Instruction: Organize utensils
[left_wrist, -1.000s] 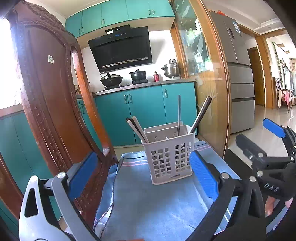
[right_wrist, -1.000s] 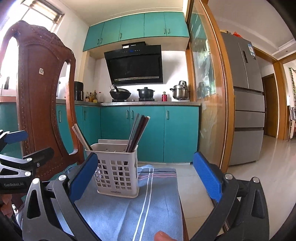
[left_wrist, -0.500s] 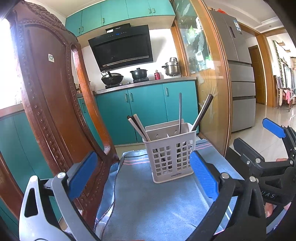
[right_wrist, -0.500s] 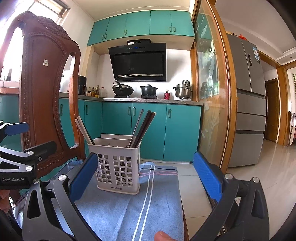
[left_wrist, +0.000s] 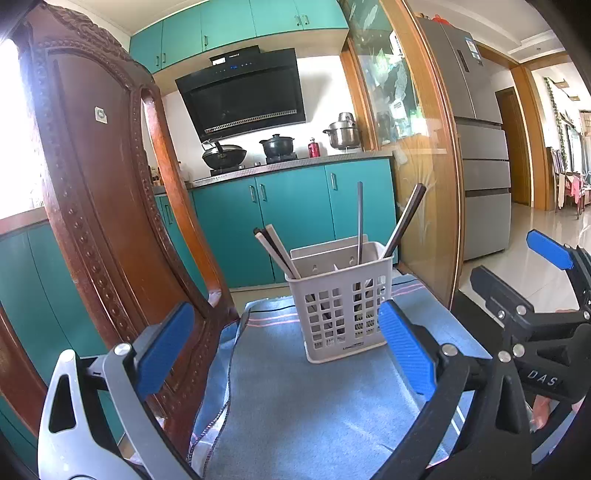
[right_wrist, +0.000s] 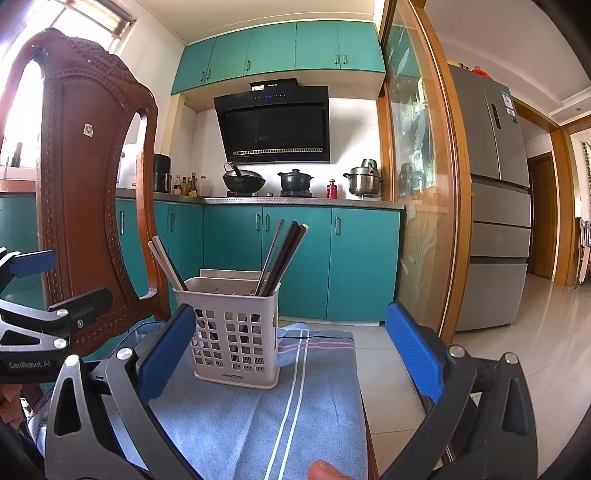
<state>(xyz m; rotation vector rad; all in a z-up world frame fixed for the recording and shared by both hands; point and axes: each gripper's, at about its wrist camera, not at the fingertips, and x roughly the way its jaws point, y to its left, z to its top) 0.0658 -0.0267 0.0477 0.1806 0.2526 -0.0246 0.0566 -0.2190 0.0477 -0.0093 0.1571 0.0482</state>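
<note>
Chopsticks (left_wrist: 277, 253) fill basket (left_wrist: 341, 314); fingertip (right_wrist: 325, 469) shows only on right view.

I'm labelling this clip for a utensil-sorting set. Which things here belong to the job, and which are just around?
Belongs to the job:
white utensil basket
pale chopsticks leaning left in it
dark chopsticks leaning right
metal chopstick, upright
left gripper and right gripper, both open and empty

Just around:
blue cloth under the basket
wooden chair
wok
black pot
steel pot
fridge
</note>
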